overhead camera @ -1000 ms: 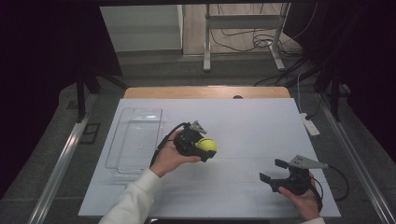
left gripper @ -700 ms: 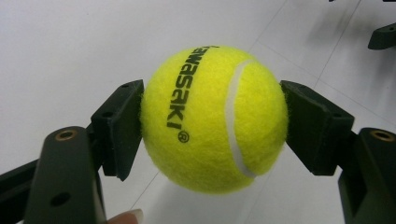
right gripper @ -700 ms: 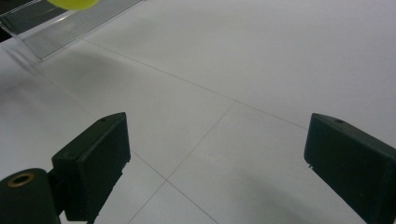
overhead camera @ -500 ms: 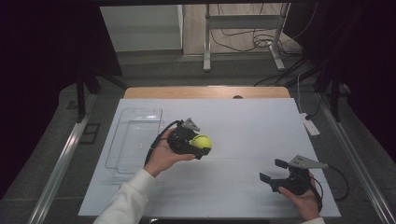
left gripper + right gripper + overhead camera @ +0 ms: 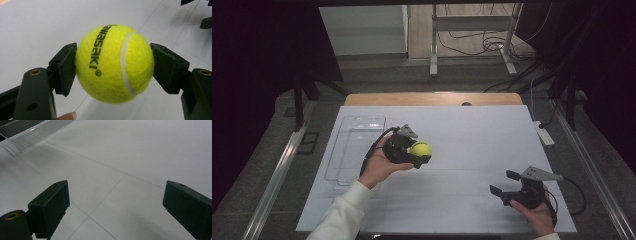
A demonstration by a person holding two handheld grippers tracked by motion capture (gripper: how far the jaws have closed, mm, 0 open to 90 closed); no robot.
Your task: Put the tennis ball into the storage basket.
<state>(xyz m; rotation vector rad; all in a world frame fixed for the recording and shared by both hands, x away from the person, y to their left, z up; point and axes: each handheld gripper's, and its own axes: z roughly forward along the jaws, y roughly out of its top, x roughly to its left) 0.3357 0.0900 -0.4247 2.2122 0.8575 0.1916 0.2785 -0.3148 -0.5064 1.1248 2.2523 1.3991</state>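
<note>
on the white table (image 5: 472, 130) our right gripper (image 5: 504, 185) rests near the front edge, jaws spread wide with nothing between. farther in, our left gripper (image 5: 422, 155) clamps a fuzzy yellow tennis ball (image 5: 114, 63), black lettering and a white seam, above the tabletop. its far side is hidden. bare table lies between the grippers; a clear tray (image 5: 357, 131) sits beyond, toward the left edge.

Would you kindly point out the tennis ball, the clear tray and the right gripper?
tennis ball (image 5: 113, 63), left gripper view, its middle, beside the print.
clear tray (image 5: 357, 124), high view, its far rim.
right gripper (image 5: 505, 182), high view, between its fingertips.
</note>
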